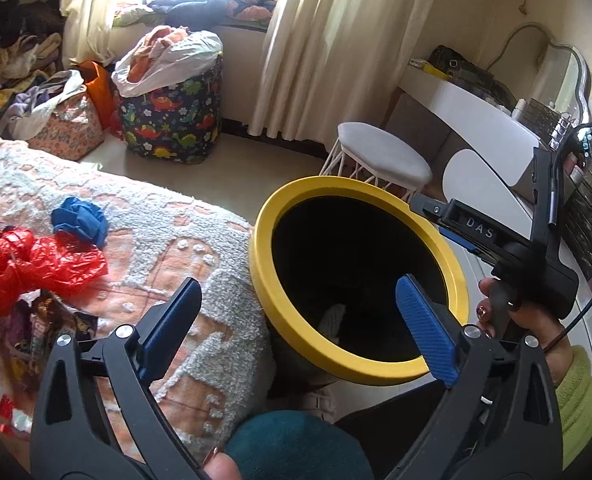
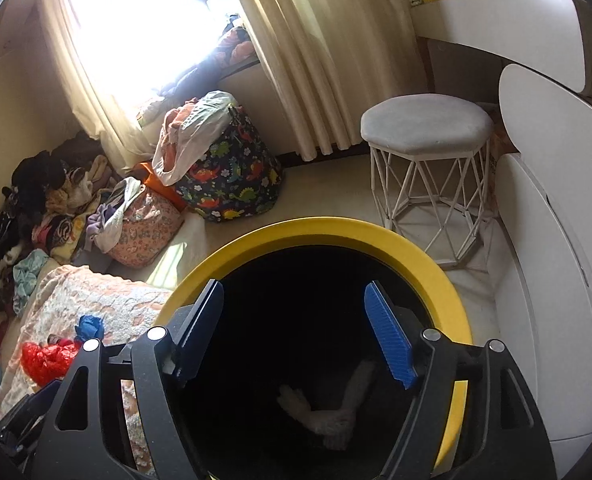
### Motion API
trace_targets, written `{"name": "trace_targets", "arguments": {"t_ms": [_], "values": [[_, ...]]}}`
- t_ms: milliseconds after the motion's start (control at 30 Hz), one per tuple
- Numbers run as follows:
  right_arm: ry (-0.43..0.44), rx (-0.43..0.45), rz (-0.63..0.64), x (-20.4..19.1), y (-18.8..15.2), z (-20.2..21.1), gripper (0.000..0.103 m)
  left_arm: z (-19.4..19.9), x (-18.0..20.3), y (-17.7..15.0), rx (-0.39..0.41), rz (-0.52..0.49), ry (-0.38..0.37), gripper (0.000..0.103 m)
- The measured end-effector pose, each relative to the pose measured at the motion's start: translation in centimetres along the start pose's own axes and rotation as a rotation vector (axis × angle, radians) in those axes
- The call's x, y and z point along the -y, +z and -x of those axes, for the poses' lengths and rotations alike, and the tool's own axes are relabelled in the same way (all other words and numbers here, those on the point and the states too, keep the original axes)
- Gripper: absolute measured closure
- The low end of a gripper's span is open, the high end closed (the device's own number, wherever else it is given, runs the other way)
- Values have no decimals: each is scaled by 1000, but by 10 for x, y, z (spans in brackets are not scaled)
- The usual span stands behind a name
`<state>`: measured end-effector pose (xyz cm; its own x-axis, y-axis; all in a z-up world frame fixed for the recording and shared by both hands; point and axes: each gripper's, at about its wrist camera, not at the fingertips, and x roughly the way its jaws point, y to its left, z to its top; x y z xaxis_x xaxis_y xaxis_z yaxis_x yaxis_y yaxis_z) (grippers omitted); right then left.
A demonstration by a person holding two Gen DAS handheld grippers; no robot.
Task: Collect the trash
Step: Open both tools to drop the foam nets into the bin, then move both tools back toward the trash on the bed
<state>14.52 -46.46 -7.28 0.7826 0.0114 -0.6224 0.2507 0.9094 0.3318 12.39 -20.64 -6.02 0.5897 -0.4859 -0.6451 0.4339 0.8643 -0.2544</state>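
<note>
**Open grippers hovering at the yellow-rimmed bin**

At left, a red plastic bag [image 1: 36,260] and blue crumpled wrapper [image 1: 80,226] are lying on the bedspread [image 1: 200,320]: light, soft, likely best pinched at a raised fold. The left gripper [image 1: 296,328] is gaping wide, empty. At centre, the bin [image 1: 264,248]. The right gripper [image 2: 296,332] is hanging open, empty, over it.

yellow-rimmed bin [image 1: 379,368], red bag [image 1: 36,260], dinosaur-print hamper [image 1: 172,120]

Home bedrm, bed blanket [image 1: 96,208], curtains [image 1: 335,40]
</note>
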Motion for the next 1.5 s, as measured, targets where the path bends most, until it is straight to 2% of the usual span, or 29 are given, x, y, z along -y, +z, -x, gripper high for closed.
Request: {"name": "trace_targets", "arguments": {"t_ms": [200, 567, 867, 1200, 1500], "values": [[48, 14, 30, -18, -1, 10, 24, 25, -15, -2, 56, 11, 66, 11], [141, 25, 121, -64, -5, 27, 22, 71, -56, -2, 162, 76, 182, 11], [240, 18, 202, -107, -19, 39, 21, 100, -82, -3, 213, 130, 249, 11], [348, -48, 334, -162, -48, 44, 21, 125, -122, -13, 230, 210, 320, 11], [463, -158, 484, -214, -90, 48, 21, 145, -168, -34, 205, 317, 377, 11]]}}
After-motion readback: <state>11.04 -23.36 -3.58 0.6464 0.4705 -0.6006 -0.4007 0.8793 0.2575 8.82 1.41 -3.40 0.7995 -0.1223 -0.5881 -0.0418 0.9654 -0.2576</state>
